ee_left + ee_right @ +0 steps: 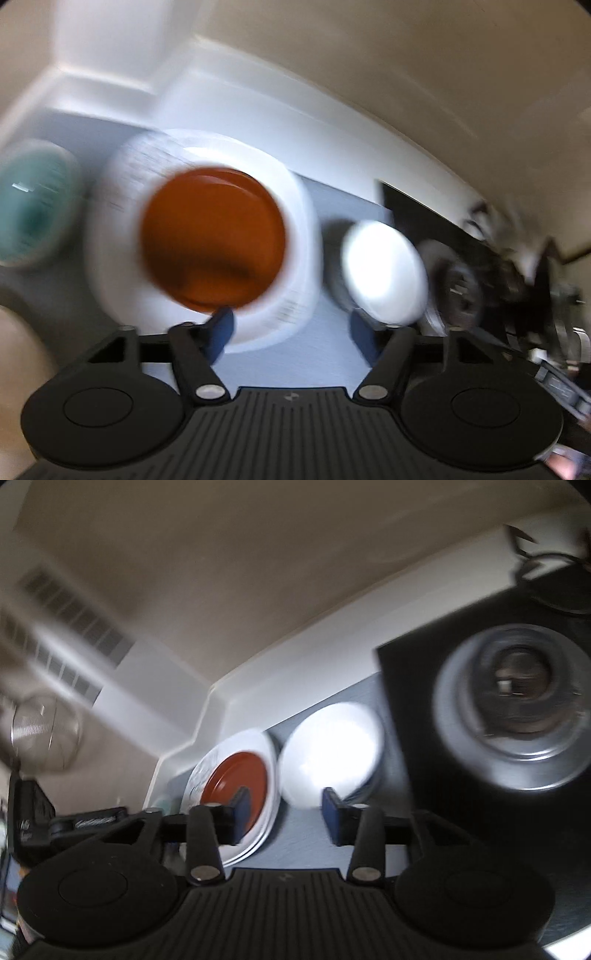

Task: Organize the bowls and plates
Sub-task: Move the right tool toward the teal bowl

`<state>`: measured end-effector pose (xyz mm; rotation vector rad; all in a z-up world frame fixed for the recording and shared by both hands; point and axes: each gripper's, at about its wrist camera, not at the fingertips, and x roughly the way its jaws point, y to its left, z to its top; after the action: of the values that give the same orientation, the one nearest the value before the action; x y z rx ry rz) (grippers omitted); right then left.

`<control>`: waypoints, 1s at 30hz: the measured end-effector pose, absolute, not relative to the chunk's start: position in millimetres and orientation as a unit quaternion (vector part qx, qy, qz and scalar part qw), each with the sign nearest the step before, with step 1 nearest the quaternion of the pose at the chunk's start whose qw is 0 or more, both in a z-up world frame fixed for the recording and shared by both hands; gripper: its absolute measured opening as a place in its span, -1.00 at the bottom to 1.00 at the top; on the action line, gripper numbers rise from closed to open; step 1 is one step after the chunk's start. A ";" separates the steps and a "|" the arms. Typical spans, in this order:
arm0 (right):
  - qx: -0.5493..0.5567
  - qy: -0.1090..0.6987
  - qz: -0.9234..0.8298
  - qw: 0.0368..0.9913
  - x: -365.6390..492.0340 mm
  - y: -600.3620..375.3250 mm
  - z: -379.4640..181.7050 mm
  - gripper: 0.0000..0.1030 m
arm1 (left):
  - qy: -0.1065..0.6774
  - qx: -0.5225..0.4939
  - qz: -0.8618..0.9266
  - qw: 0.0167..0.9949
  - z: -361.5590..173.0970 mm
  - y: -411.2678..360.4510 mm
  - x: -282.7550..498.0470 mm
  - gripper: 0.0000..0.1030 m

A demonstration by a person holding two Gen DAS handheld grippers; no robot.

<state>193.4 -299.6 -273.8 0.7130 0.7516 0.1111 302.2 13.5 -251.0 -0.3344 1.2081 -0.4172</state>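
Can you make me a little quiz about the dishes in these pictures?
1. True or false: the orange-brown plate lies on the white plates.
2. What colour is the bowl at the far left of the left camera's view? A red, B teal, C yellow.
3. Fill in: both grippers, left gripper and right gripper, are ____ and hold nothing.

Key: 1 true; 2 B; 3 open.

Grey countertop [295, 845]; black mat [413, 686]; wall vent [70, 616].
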 end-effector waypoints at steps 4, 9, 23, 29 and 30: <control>0.400 0.380 0.040 0.833 200.2 -335.0 -280.0 0.12 | 0.592 -0.172 -0.195 0.763 -250.7 -14.3 307.1 0.49; 0.398 0.395 0.075 0.825 211.5 -346.5 -274.7 0.25 | 0.575 -0.151 -0.135 0.793 -238.8 -15.2 297.3 0.49; 0.344 0.465 0.208 0.788 283.6 -201.8 -281.0 0.32 | 0.500 -0.130 0.127 0.847 -209.0 164.6 285.4 -0.24; 0.311 0.488 0.229 0.783 325.9 -106.9 -276.9 0.31 | 0.523 -0.180 0.125 0.824 -236.1 213.4 304.4 -0.24; 0.301 0.491 0.230 0.785 332.7 -91.7 -277.7 0.31 | 0.527 -0.191 0.125 0.819 -242.2 218.5 306.6 -0.26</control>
<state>332.7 -91.7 -277.7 0.6486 1.0584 0.4966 306.6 218.5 -242.2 -0.4072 1.1216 0.2659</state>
